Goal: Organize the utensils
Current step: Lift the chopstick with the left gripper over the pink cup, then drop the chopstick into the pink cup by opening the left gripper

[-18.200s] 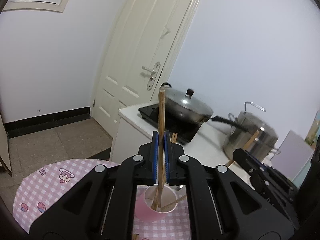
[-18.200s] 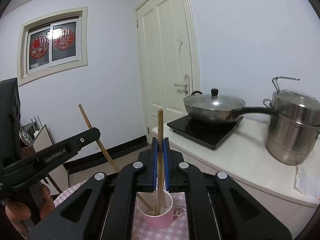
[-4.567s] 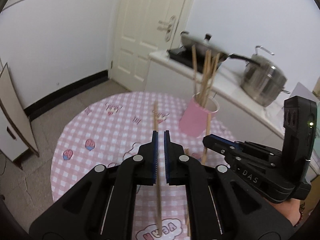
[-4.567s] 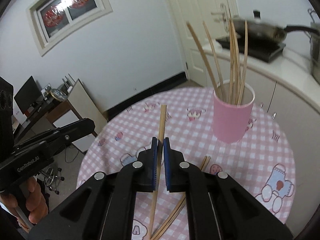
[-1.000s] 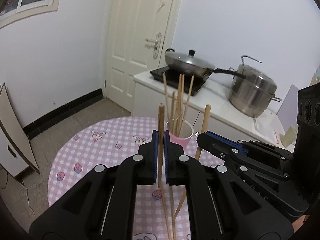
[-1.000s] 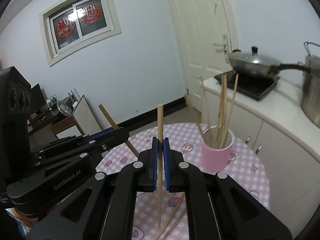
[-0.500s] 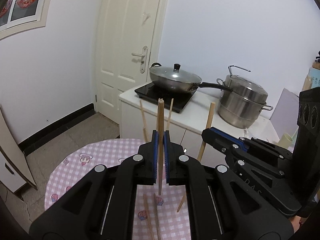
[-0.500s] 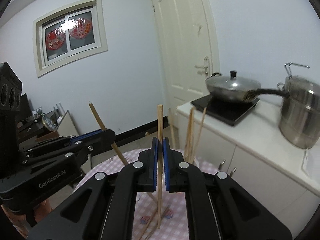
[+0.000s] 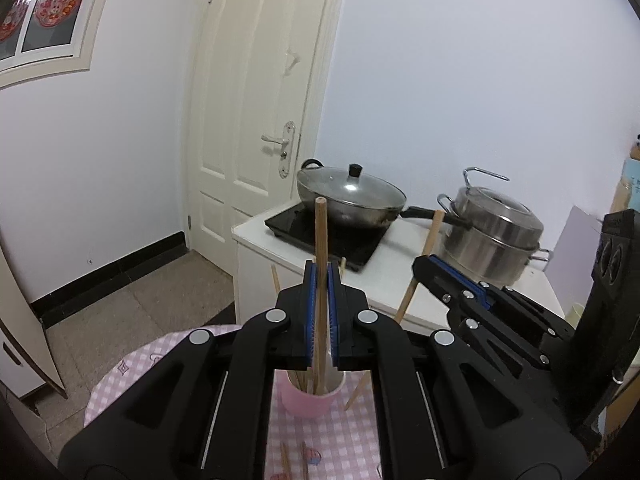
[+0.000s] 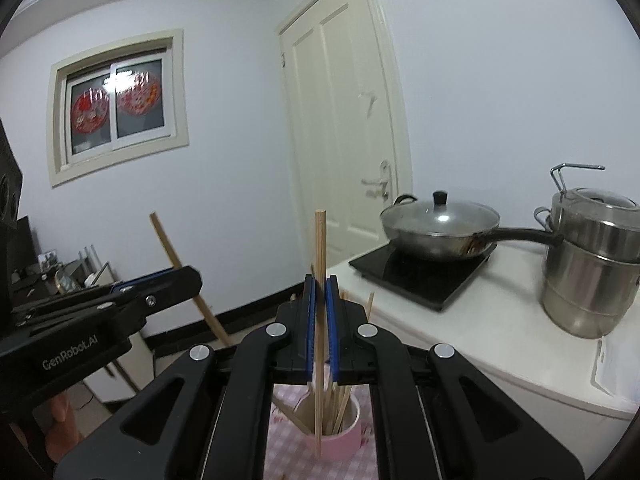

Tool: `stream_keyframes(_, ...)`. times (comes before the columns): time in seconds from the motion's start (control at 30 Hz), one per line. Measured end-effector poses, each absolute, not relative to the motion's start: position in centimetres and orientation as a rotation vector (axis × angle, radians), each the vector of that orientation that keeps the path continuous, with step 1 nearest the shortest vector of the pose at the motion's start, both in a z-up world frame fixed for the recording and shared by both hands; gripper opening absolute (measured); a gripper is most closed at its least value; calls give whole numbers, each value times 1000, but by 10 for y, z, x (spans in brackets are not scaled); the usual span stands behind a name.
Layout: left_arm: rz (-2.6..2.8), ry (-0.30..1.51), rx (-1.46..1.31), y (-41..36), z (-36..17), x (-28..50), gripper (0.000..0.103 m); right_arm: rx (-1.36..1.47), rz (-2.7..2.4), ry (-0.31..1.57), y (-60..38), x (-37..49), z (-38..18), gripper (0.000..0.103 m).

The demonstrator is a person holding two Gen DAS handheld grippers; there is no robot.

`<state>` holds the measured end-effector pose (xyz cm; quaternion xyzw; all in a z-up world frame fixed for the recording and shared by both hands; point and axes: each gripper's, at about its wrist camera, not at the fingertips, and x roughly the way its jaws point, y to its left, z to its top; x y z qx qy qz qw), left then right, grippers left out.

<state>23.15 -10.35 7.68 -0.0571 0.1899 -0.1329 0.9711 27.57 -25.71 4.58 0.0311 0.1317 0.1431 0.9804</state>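
My left gripper (image 9: 321, 276) is shut on an upright wooden chopstick (image 9: 320, 236); its lower end reaches into the pink cup (image 9: 310, 400), which holds several chopsticks. My right gripper (image 10: 320, 286) is shut on a thinner chopstick (image 10: 320, 240), held upright with its tip over the front of the pink cup (image 10: 340, 438). The right gripper (image 9: 424, 270) shows in the left wrist view with its chopstick (image 9: 420, 264), beside the cup. The left gripper (image 10: 188, 276) shows at the left of the right wrist view.
The cup stands on a round table with a pink checked cloth (image 9: 132, 364). Loose chopsticks (image 9: 286, 460) lie on it near me. Behind is a white counter (image 9: 400, 276) with a wok (image 9: 352, 196) on a hob and a steel pot (image 9: 492, 228). A door (image 9: 256, 120) is beyond.
Both grippers moved forward and over the cup with their chopsticks still held upright. The left chopstick's lower end has come down into the cup.
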Motion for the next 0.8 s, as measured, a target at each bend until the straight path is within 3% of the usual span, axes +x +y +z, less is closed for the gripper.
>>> stream_keyframes(0.8,-266,447,-72,-123,-5,275,6,82,294,318,-259,312,-20,4)
